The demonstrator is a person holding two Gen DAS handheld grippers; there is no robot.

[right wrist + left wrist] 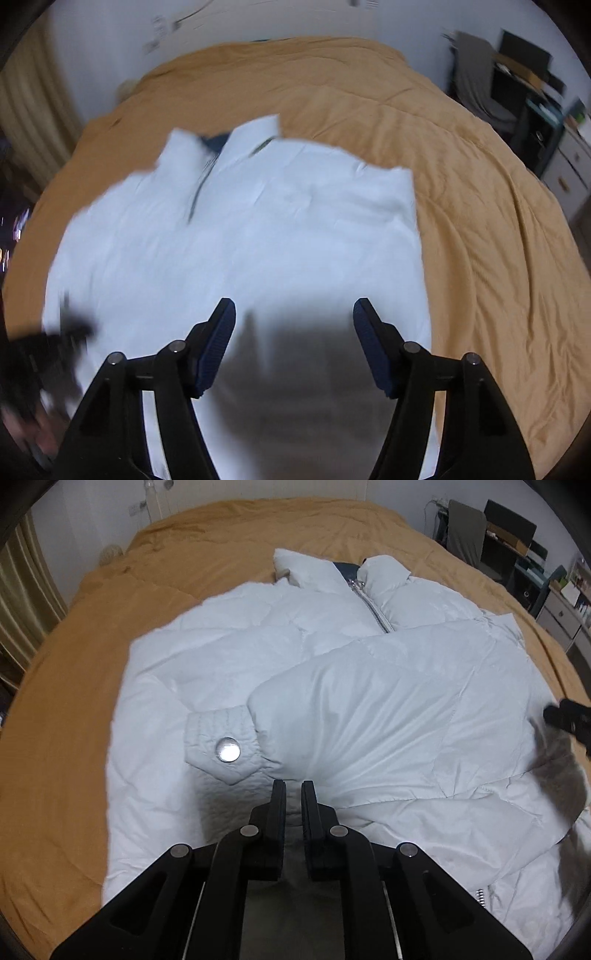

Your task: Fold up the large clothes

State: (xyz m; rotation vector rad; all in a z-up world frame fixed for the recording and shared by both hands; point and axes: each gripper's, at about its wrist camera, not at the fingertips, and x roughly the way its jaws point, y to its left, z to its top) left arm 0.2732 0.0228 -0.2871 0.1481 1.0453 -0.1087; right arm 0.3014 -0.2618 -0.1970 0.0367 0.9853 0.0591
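Observation:
A white puffer jacket [332,672] lies front up on a tan bedspread [66,701], collar far, zipper [373,609] running down its middle. One sleeve [369,716] is folded across the chest, its cuff tab with a silver snap [228,749] lying left. My left gripper [293,786] is shut on the sleeve's cuff fabric. My right gripper [294,314] is open and empty above the jacket's lower right part [295,229]; that view is blurred. The right gripper also shows in the left wrist view at the right edge [569,720].
The tan bedspread [480,184] extends around the jacket on all sides. Curtains [22,602] hang at the left. A chair and cluttered desk [498,535] and white drawers [561,616] stand beyond the bed's right side.

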